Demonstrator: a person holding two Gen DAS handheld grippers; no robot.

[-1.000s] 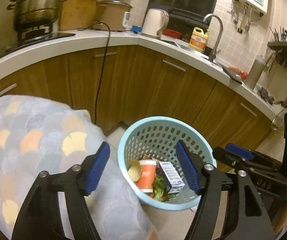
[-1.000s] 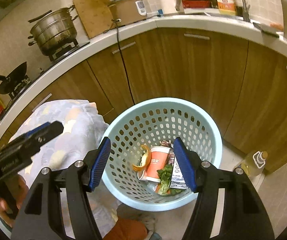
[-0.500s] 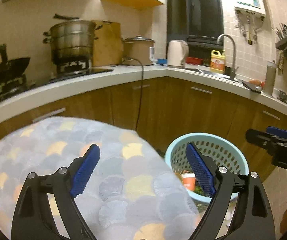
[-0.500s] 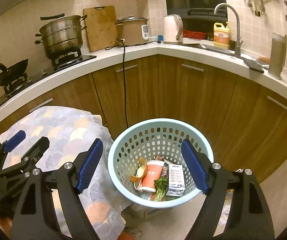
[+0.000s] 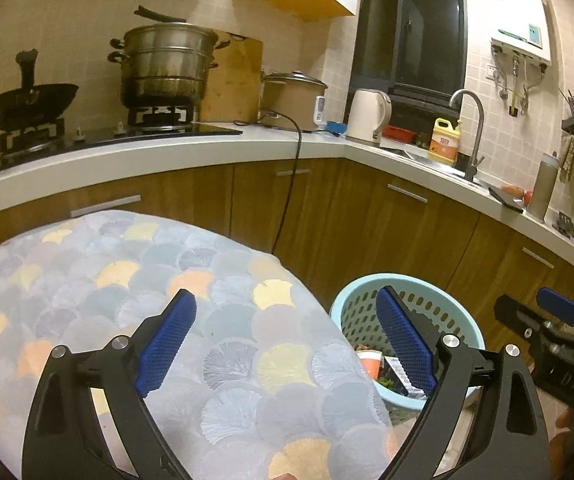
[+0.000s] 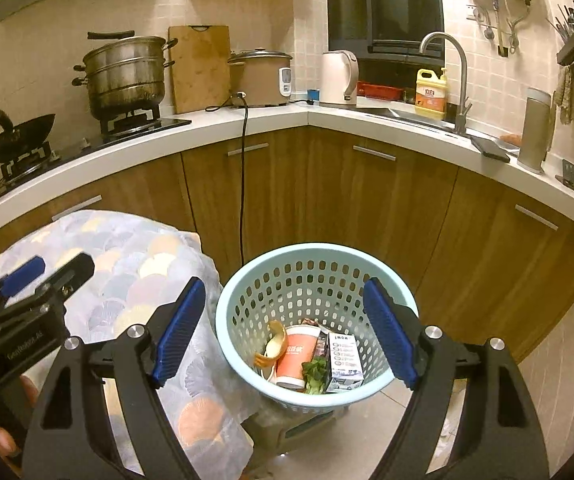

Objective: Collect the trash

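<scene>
Pale blue perforated basket [image 6: 311, 264], pastel scallop-patterned cloth [image 5: 127, 280], orange cup [image 6: 297, 356]

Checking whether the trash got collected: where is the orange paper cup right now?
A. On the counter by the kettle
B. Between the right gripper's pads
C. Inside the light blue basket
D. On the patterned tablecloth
C. The cup lies inside the basket with a peel, a small carton and some greens; the right gripper stands open and empty above it.
</scene>
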